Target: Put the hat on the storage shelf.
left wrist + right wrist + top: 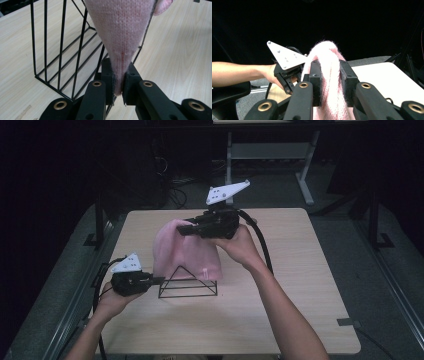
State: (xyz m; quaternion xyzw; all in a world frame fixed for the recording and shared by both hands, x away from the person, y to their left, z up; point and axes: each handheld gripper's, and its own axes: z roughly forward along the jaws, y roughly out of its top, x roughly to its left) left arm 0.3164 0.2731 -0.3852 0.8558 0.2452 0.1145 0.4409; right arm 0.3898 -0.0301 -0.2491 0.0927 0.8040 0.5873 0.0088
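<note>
Table (300, 270): pale wood top, lying under both grippers; the wire stand rests on it, just ahead of the left gripper's jaws.

Pink knit hat (182, 252): a soft knitted piece, seemingly a hat, though its full shape is hard to read. It stretches from the right gripper, which holds its upper part raised, down to the left gripper, which holds a lower corner. It hangs over the wire stand between the two.

Wire stand (187, 282): black, three-cornered frame, standing upright, directly in front of the left gripper and below the right one. In the left gripper view its bars (62, 50) rise just beyond the jaws, to their left.

Right gripper (186, 227): lifted above the table, jaws pressed onto a thick fold of the knit (329, 75), which bulges up between them.

Left gripper (159, 280): low, near the table's near-left side, jaws almost fully together, pinching a narrow tip of the knit (120, 45) that fans out above them.
</note>
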